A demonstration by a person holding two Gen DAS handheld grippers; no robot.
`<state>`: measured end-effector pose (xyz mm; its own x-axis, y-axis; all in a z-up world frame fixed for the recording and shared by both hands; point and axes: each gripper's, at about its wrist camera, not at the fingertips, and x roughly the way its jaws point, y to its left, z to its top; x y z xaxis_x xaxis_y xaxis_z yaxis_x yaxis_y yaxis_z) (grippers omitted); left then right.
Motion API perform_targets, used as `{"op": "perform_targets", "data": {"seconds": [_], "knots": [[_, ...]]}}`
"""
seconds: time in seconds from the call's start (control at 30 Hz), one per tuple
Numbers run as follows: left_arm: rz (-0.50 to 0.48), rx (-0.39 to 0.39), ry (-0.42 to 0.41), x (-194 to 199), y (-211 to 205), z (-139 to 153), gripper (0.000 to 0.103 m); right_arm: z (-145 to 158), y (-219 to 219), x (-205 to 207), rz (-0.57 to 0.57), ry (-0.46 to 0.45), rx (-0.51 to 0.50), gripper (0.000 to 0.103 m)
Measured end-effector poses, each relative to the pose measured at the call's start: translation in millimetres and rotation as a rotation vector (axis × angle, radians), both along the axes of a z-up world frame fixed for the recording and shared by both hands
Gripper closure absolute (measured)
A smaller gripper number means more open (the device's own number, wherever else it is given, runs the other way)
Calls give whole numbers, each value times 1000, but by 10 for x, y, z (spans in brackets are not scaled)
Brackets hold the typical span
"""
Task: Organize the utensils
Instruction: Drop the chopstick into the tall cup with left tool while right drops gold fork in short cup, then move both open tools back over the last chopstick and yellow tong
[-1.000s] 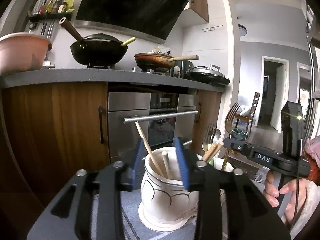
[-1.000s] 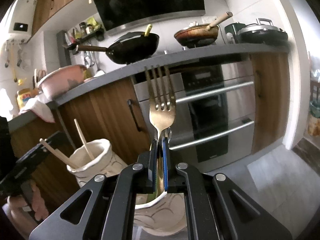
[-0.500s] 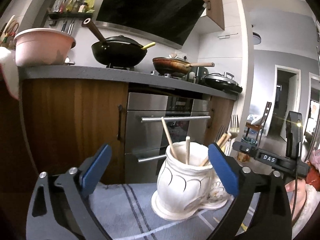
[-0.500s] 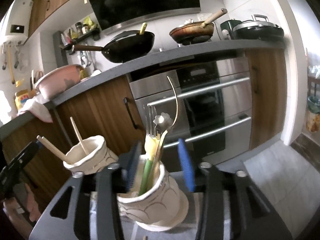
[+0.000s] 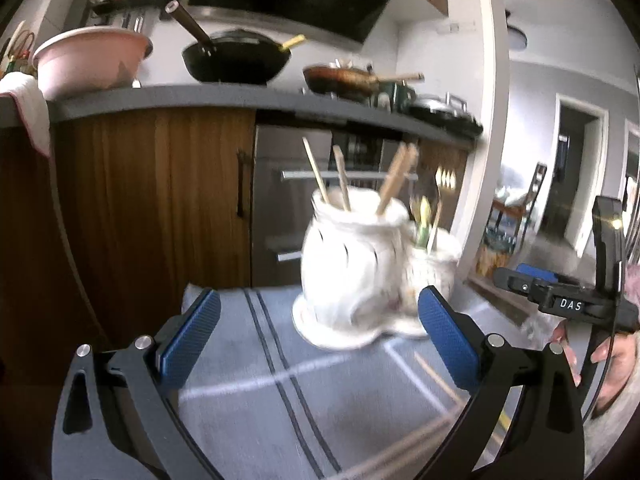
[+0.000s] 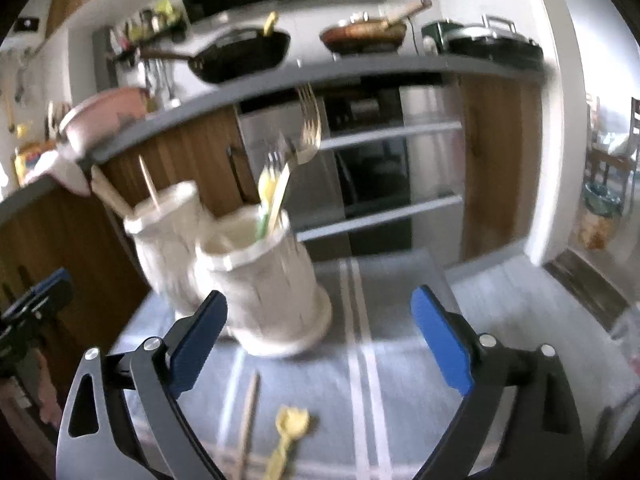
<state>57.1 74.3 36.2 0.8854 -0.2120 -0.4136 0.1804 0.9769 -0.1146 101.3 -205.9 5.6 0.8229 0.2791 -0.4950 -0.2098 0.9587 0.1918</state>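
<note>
Stood side by side and touching near the far edge of the table (image 6: pixel 404 360): two white ceramic utensil jars. Held wooden chopsticks (image 5: pixel 394 178) fanned upright in one jar (image 5: pixel 352 264), the one nearer the left hand-held gripper. Held metal forks (image 6: pixel 308 128) and a yellow-green plastic utensil (image 6: pixel 267 200) in the other jar (image 6: pixel 264 280), tines up, leaning toward the oven. Lay loose on the blue-grey striped cloth (image 5: pixel 256 380), nearer the cameras: a yellow plastic fork (image 6: pixel 290 436) flat on its back, and just beside it to the left a single wooden chopstick (image 6: pixel 248 420) (more pale sticks showed in the left wrist view at the lower right, too blurred to count).

Spread wide and holding nothing: the left hand-held gripper (image 5: pixel 318 336), blue pads well apart, short of the chopstick jar. Likewise gaping and empty: the right hand-held gripper (image 6: pixel 318 340), its left pad just in front of the fork jar's base.

Beyond the table: wooden cabinet doors (image 5: pixel 160 200), a steel oven (image 6: pixel 384 184) with bar handles, a grey counter carrying a pink basin (image 5: pixel 90 60), a black wok (image 5: pixel 236 60) and a brown frying pan (image 6: pixel 362 34).
</note>
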Motion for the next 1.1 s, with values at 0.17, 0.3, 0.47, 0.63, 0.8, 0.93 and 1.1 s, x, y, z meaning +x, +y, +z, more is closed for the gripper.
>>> {"op": "perform_targets", "data": {"seconds": [0.17,0.3,0.47,0.63,0.8,0.93,1.1], "knots": [[-17,43,80,-61,-148,-187,5,-194,6,-127,17,96,-29,10],[-25,59,115,-67,-190,-295,5,-323,53,-215,18,139,-76,10],[-21,78,161,-49,-216,-415,5,-430,119,-279,36,180,-111,10],[-22,100,192,-14,-224,-494,5,-496,232,-324,69,203,-148,10],[-36,129,197,-22,-266,-538,5,-565,358,-358,108,240,-188,35],[-47,139,195,-30,-291,-547,5,-606,416,-361,129,265,-206,60],[-49,144,202,-27,-314,-557,5,-618,432,-324,146,292,-195,75]]}}
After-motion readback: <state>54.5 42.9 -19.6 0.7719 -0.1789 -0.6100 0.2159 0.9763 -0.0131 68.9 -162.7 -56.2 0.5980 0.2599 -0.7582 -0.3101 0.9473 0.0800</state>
